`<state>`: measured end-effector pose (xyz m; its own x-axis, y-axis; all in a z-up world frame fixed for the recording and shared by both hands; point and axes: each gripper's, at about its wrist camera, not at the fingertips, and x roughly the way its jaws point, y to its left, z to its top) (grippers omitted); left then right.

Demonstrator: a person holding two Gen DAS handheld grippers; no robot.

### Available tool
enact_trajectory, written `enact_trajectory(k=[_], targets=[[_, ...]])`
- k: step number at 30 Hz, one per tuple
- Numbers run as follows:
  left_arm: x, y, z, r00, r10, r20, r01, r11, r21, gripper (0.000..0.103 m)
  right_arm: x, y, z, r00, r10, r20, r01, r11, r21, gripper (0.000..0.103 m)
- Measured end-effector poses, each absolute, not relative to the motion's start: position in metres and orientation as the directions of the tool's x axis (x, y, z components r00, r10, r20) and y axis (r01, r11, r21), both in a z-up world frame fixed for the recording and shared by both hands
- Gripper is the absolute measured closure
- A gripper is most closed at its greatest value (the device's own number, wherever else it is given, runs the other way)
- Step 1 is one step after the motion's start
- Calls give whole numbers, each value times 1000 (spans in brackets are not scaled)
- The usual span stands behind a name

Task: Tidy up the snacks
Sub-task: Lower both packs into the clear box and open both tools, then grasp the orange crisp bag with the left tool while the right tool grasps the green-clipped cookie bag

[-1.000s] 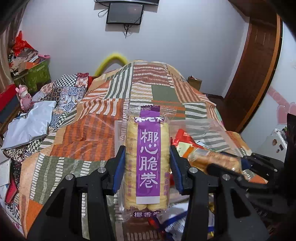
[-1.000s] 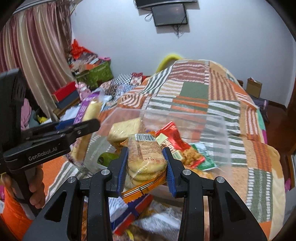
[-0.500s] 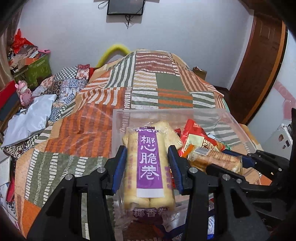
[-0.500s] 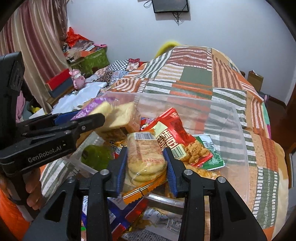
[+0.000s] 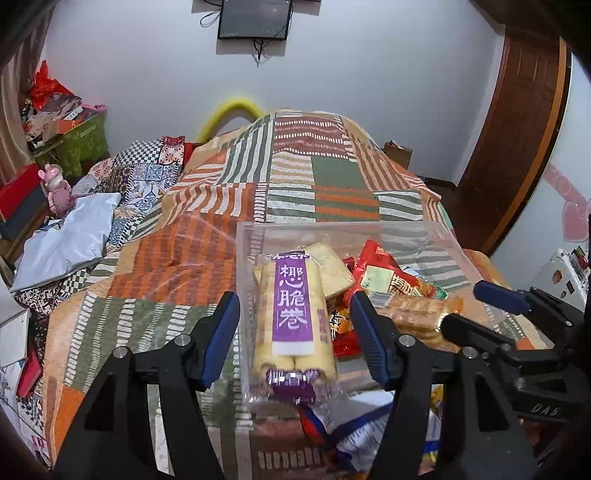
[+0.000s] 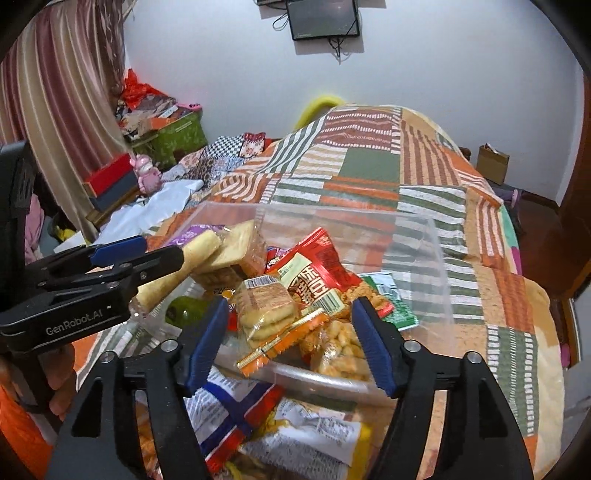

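Home bedroom: bed under orange-green striped patchwork quilt, black wall-mounted flat screen, striped pink curtain, dark brown wooden door.

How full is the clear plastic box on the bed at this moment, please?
Fairly full: the clear plastic box holds a pile of packets reaching about its rim, including the purple-labelled roll pack and a red packet.

A bed under a patchwork quilt of orange, green and cream stripes fills the room. The plain white wall behind it carries a dark screen with dangling cables. A brown wooden door stands at right. At left hang striped pink curtains, beside a green box and stacked clutter.
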<state>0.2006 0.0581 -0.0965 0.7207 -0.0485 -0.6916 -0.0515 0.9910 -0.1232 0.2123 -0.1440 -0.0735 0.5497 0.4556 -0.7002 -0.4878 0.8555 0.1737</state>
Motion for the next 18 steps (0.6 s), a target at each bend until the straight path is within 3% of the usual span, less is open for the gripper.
enact_trajectory(k=[5,18], targets=[[182,58,-91,721,-47,-692,-55,991,-125,32,200,-156,-65,572,448,-687,-476,864,167,31],[126,49,-116,662,-38,-749,-50,994,-96,23,159,-172,-75,537,450,-713,-471,861,189,31]])
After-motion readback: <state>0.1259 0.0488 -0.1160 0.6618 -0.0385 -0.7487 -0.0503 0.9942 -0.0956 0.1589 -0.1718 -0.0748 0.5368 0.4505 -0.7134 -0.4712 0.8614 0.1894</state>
